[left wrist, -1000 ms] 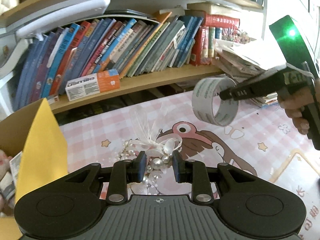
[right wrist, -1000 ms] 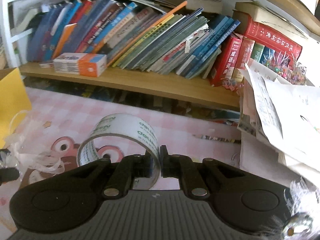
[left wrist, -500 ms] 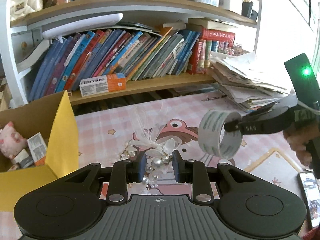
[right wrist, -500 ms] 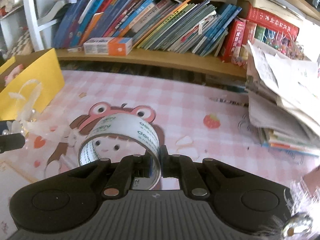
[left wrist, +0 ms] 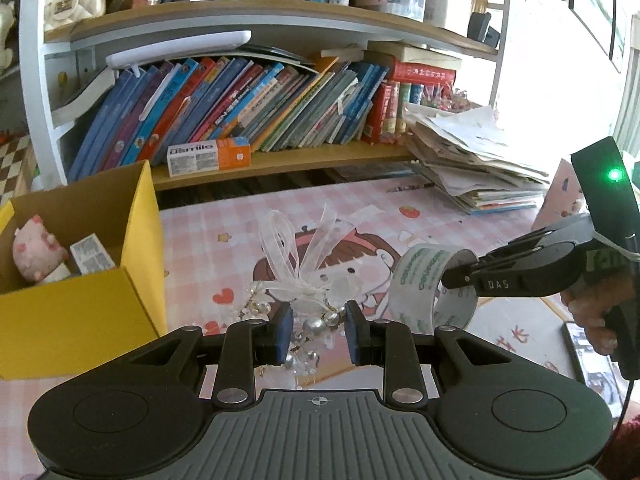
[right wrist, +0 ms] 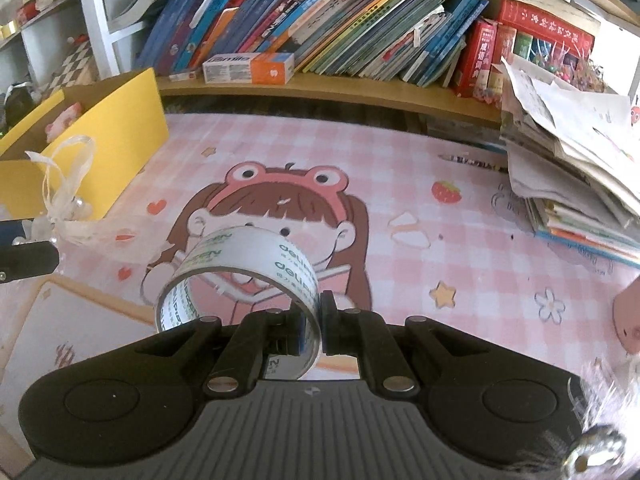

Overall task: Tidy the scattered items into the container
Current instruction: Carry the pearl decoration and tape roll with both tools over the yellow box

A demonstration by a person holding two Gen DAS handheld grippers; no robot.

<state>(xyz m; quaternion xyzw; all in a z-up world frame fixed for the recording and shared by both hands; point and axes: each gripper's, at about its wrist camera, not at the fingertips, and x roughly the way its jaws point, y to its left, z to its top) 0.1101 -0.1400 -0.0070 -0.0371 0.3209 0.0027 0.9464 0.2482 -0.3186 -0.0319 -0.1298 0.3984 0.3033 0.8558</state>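
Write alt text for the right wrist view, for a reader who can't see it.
The right gripper holds a roll of clear tape by its wall, jaws shut on it, above a pink cartoon desk mat. A yellow cardboard box stands at left, a leaning row of books behind, a paper stack at right.

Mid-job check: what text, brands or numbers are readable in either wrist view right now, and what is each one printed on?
"deli": on the tape roll held in the right gripper.
"DAS": on the right gripper's finger, seen from the left wrist.
"usmile": on the white-and-orange box on the shelf, somewhat blurred.
Book spines and the small carton in the yellow box carry print too small to read.
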